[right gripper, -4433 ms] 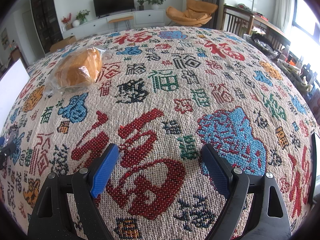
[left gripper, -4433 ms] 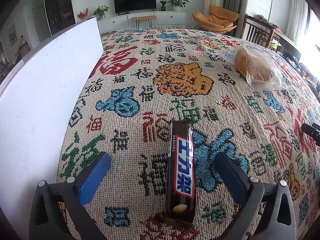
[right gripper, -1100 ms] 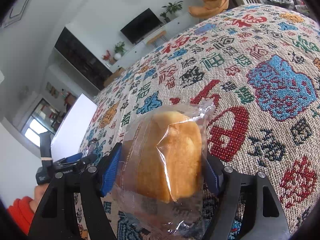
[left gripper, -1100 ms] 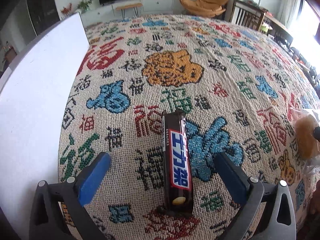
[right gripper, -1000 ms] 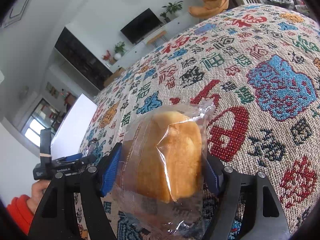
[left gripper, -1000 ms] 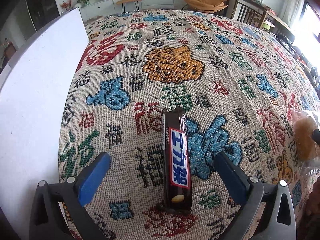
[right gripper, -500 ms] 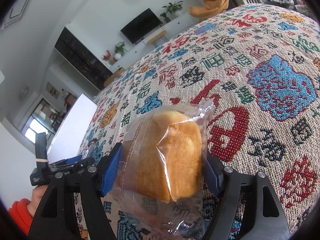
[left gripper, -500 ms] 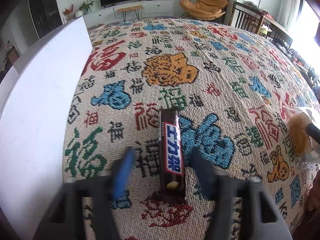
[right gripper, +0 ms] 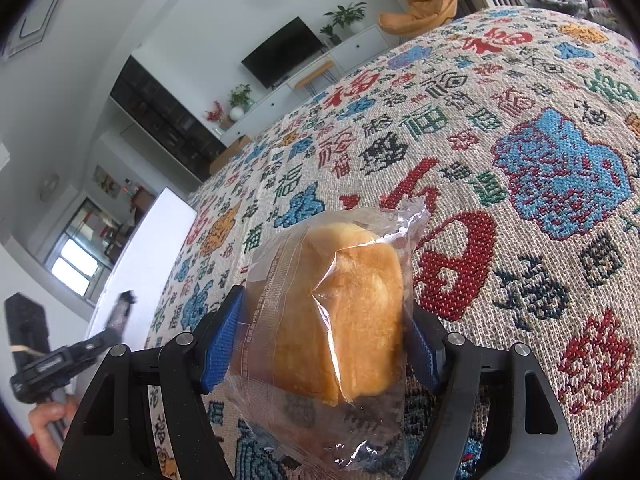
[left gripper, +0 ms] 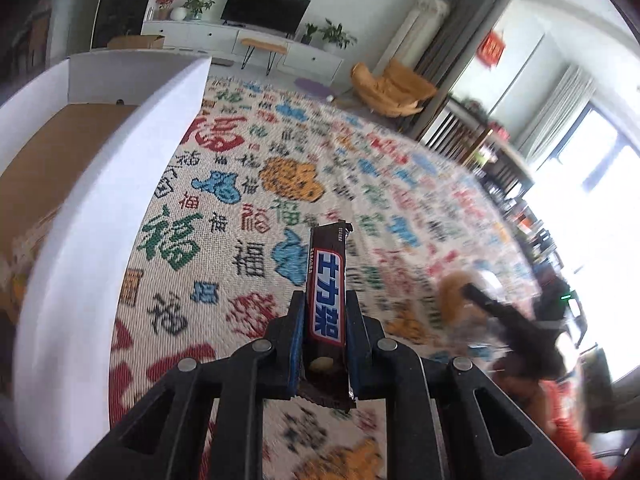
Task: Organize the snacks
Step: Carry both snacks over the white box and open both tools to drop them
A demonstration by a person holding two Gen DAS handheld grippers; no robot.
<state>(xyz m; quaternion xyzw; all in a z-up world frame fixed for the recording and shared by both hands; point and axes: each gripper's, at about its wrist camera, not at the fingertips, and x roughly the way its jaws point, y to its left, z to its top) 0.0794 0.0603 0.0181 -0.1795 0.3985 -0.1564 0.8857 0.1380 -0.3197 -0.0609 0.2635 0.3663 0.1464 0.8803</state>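
Observation:
My left gripper (left gripper: 326,312) is shut on a dark chocolate bar (left gripper: 327,300) with a blue and red label and holds it lifted above the patterned tablecloth (left gripper: 280,184). My right gripper (right gripper: 324,320) is shut on a bread roll in a clear plastic bag (right gripper: 336,312) and holds it above the cloth. The white box (left gripper: 100,208) with a brown cardboard floor stands to the left of the bar. The right gripper and its roll show blurred at the right of the left wrist view (left gripper: 496,312). The left gripper with the bar shows small at the left of the right wrist view (right gripper: 116,320).
The white box also shows in the right wrist view (right gripper: 152,248) at the table's left side. The tablecloth (right gripper: 520,128) covers the whole table. An orange chair (left gripper: 392,84), a TV console (left gripper: 240,40) and a dark sideboard stand beyond the table.
My left gripper has closed on the chocolate bar and lifted it off the cloth, tilting up so the box's inside shows. My right gripper still holds the roll.

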